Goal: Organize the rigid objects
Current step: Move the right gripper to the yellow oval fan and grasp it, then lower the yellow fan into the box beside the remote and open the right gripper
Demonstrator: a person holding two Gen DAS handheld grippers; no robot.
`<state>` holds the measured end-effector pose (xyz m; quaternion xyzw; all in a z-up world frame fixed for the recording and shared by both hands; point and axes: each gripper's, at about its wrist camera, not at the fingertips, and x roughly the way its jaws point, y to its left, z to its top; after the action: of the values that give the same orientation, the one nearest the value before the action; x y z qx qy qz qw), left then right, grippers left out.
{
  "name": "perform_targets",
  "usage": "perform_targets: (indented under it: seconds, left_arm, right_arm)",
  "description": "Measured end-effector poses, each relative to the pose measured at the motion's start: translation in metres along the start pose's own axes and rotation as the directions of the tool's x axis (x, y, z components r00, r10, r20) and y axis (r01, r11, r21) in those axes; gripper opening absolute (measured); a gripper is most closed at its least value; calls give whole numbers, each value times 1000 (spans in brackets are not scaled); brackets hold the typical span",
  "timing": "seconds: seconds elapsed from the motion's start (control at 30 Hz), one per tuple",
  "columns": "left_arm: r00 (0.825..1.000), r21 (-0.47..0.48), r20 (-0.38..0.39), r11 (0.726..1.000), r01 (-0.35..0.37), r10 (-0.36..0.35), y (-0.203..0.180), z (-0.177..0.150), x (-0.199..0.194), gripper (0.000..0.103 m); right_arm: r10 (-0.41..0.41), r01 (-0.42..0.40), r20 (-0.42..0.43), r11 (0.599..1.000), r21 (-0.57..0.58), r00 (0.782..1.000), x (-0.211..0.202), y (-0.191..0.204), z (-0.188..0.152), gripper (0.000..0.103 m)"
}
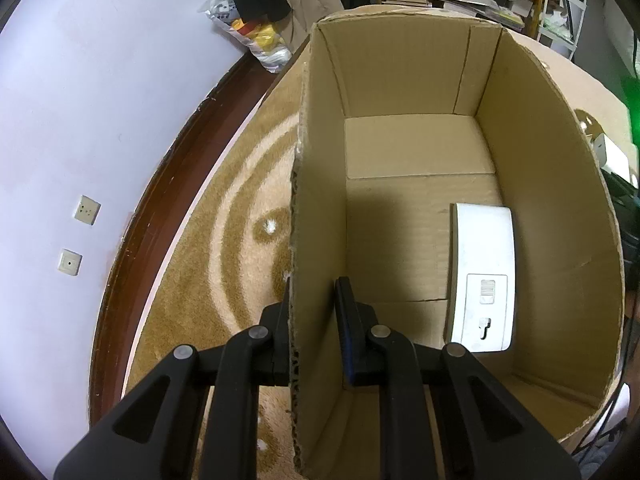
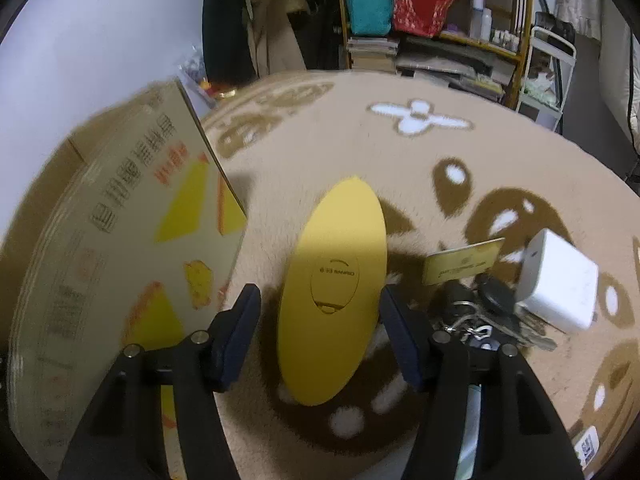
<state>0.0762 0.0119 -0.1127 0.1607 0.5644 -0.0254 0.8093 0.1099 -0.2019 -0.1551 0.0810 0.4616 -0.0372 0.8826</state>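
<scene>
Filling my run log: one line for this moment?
left gripper: straddling box wall | right gripper: open around yellow oval | white device: in box
</scene>
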Motion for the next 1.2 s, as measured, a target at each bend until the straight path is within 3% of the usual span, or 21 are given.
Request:
perform_targets:
  seconds: [0.17, 0.23, 0.37, 0.5, 0.83, 1.03, 1.2]
  left_arm:
    - [1000, -2, -6, 1000, 3, -3, -1, 2, 2, 18]
    - [1000, 2, -6, 1000, 2, -2, -2, 2, 2, 18]
    - [1000, 9, -9, 1000, -6, 6, -4, 2, 4, 17]
    - [1000, 16, -8, 1000, -13, 13, -7, 2, 4, 18]
    - [1000, 8, 1, 1000, -11, 11, -5, 2, 0, 18]
    - [1000, 8, -1, 1000, -13, 13, -5, 2, 0, 18]
    - [1000, 8, -1, 1000, -14, 14, -6, 2, 0, 18]
  right_arm:
    - [-6, 6, -27, 1000, 10, 1000, 10, -3, -4, 66]
    - [-23, 23, -32, 1000, 7, 999, 12, -3, -2, 60]
    - [-53, 53, -38, 999, -14, 998, 10, 1, -1, 58]
    - [-50, 51, -42, 998, 33, 998, -2, -5, -6, 58]
    - [43, -55, 60, 976, 210, 997, -42, -28, -27, 58]
    - [95, -126, 145, 966, 225, 985, -79, -18, -19, 58]
    - [145, -181, 213, 971, 159, 966, -114, 7, -14, 58]
